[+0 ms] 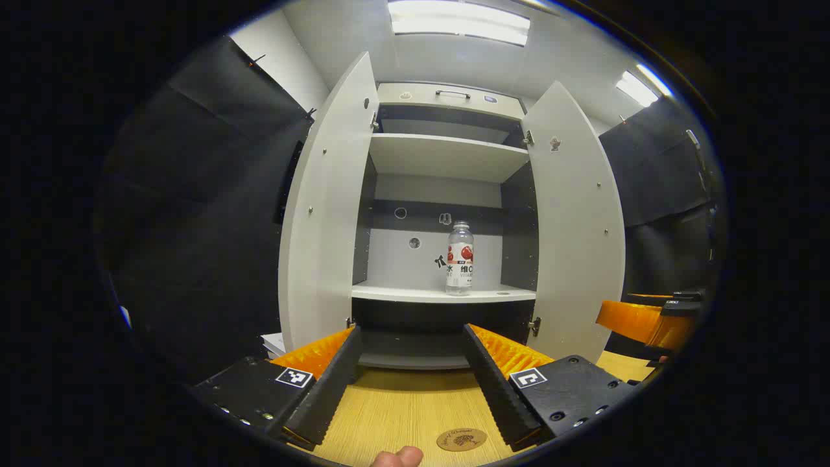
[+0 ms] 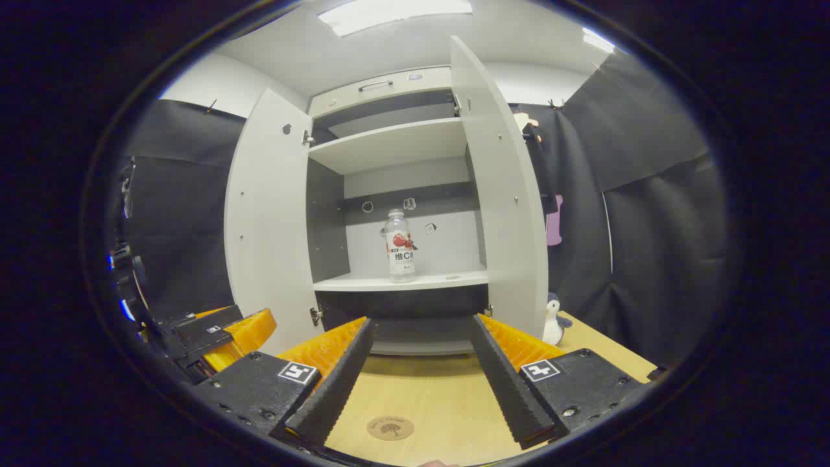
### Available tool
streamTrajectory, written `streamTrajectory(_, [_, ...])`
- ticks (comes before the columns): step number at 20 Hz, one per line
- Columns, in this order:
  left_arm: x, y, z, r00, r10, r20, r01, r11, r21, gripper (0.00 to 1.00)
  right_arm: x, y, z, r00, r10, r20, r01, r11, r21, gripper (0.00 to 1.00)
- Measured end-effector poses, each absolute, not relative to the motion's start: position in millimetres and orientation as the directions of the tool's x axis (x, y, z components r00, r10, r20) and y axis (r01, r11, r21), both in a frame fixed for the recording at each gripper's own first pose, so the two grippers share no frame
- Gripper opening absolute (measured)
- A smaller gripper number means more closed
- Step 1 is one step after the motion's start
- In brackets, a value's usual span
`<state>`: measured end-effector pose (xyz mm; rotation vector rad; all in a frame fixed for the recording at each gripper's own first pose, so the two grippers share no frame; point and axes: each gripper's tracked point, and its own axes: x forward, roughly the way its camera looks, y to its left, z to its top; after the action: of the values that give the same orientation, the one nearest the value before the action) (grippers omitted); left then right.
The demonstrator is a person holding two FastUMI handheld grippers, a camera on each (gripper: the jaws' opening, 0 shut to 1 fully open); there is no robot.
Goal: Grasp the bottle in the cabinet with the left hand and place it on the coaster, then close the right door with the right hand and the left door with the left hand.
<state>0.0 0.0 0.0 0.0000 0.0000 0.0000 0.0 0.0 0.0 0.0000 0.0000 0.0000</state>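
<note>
Wooden table (image 1: 402, 402) bearing a round coaster (image 1: 461, 439) before an open cabinet (image 1: 447, 155); the bottle (image 1: 459, 258) stands upright on its lower shelf. Left gripper (image 1: 410, 376) and right gripper (image 2: 420, 370) hover above the table, fingers apart, holding nothing.

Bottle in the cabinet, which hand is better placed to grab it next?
Left. In the left gripper view the bottle stands upright on the shelf, almost straight ahead of the open left gripper. From the right gripper it sits off to the left.
</note>
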Motion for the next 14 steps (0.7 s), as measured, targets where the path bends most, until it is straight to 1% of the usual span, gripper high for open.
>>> streamTrajectory(1, [0.8, -1.0, 0.2, 1.0, -0.003, 0.001, 0.003, 1.0, 0.002, 0.94, -1.4, -1.0, -0.5, 1.0, -0.003, 0.0, 0.003, 1.0, -0.003, 0.96])
streamTrajectory(3, [1.6, -3.3, 0.4, 1.0, -0.007, 0.0, 0.007, 1.0, 0.002, 0.94, -3.5, -2.3, -1.1, 1.0, -0.007, -0.006, 0.007, 1.0, -0.007, 0.96])
streamTrajectory(4, [2.5, -3.8, -0.7, 1.0, -0.009, -0.002, 0.009, 1.0, 0.001, 0.94, -4.1, -3.5, -0.1, 1.0, -0.01, -0.005, 0.01, 1.0, -0.008, 0.99])
streamTrajectory(8, [2.5, -3.5, -2.1, 1.0, -0.009, -0.009, 0.009, 1.0, -0.005, 0.94, -5.2, -6.4, 1.5, 1.0, -0.028, -0.001, 0.028, 1.0, -0.009, 0.99])
streamTrajectory(9, [2.9, -2.8, -2.9, 1.0, -0.009, -0.01, 0.009, 1.0, -0.006, 0.99, -4.6, -6.5, 1.1, 1.0, -0.028, -0.003, 0.028, 1.0, -0.008, 0.96])
streamTrajectory(10, [3.8, -1.6, -3.1, 1.0, -0.009, -0.012, 0.009, 1.0, -0.006, 0.94, -3.5, -6.1, 0.7, 1.0, -0.028, -0.006, 0.028, 1.0, -0.006, 0.96])
streamTrajectory(11, [3.9, -1.1, -3.7, 1.0, -0.008, -0.014, 0.008, 1.0, -0.005, 0.94, -3.7, -6.0, 0.4, 1.0, -0.029, -0.007, 0.029, 1.0, -0.004, 0.96])
streamTrajectory(12, [3.3, -0.2, -4.8, 1.0, -0.008, -0.019, 0.008, 1.0, -0.004, 0.94, -3.2, -5.7, 0.8, 1.0, -0.03, -0.006, 0.03, 1.0, -0.001, 0.99])
streamTrajectory(13, [4.1, 0.8, -5.7, 1.0, -0.007, -0.024, 0.007, 1.0, -0.002, 0.94, -3.0, -5.3, -0.2, 0.999, -0.031, -0.007, 0.031, 1.0, 0.002, 0.99])
streamTrajectory(14, [4.2, 1.5, -6.5, 1.0, -0.006, -0.026, 0.006, 1.0, -0.002, 0.94, -1.8, -5.2, -1.2, 0.999, -0.031, -0.01, 0.031, 1.0, 0.005, 0.96])
